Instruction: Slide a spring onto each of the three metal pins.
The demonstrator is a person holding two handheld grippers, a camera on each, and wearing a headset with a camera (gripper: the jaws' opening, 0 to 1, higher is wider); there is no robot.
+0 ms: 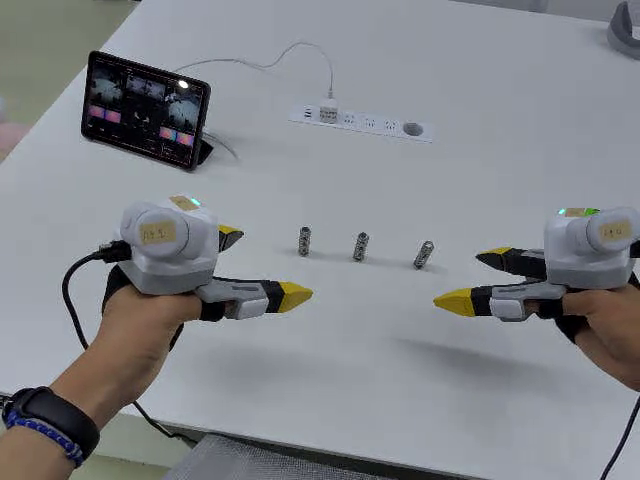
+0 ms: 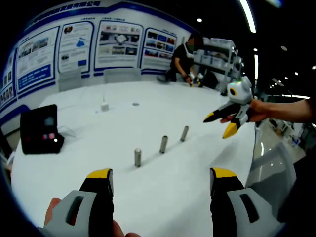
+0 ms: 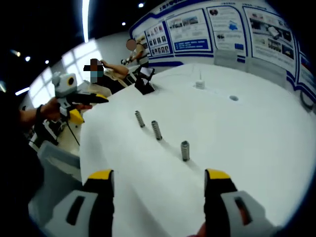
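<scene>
Steel springs (image 3: 156,130) are seemingly sitting over all three pins (image 1: 361,246), which are standing upright in a spaced row near the middle of the white desk (image 1: 480,150). The left gripper (image 1: 268,265) and the right gripper (image 1: 463,279) are hovering at either end of that row, touching nothing. Their jaws are spread wide and empty, probably because no loose spring is waiting to be fitted.

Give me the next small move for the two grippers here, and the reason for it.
Likely just draw both grippers back and fetch nothing. The left pin, middle pin and right pin each show a coiled outside, as if the springs are already on. The left gripper and right gripper are open, empty and apart from them.
</scene>
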